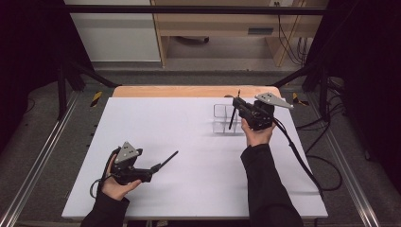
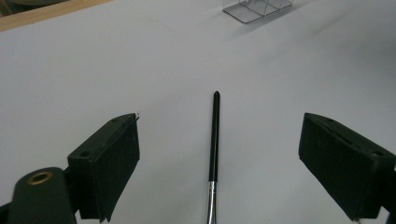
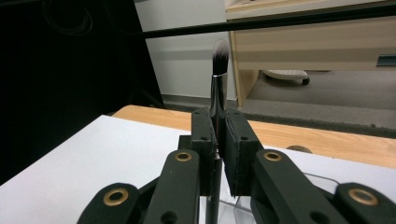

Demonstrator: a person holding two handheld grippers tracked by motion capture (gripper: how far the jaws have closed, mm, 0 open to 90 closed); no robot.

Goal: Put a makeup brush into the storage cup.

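My right gripper (image 1: 238,105) is shut on a black makeup brush (image 1: 233,113) and holds it nearly upright over a clear compartment organizer (image 1: 222,119) at the table's far right. In the right gripper view its jaws (image 3: 218,116) clamp the silver ferrule, and the bristles (image 3: 220,53) point up. My left gripper (image 1: 150,169) rests low at the near left. A second black brush (image 1: 168,159) points away from it toward the organizer. In the left gripper view that brush (image 2: 214,140) lies on the white sheet between the wide-apart jaws of the left gripper (image 2: 222,121), touching neither pad.
A white sheet (image 1: 189,142) covers the table, with a wooden edge (image 1: 189,91) at the back. The organizer (image 2: 257,8) sits at the top of the left gripper view. The right gripper's cable (image 1: 298,156) trails over the table's right side.
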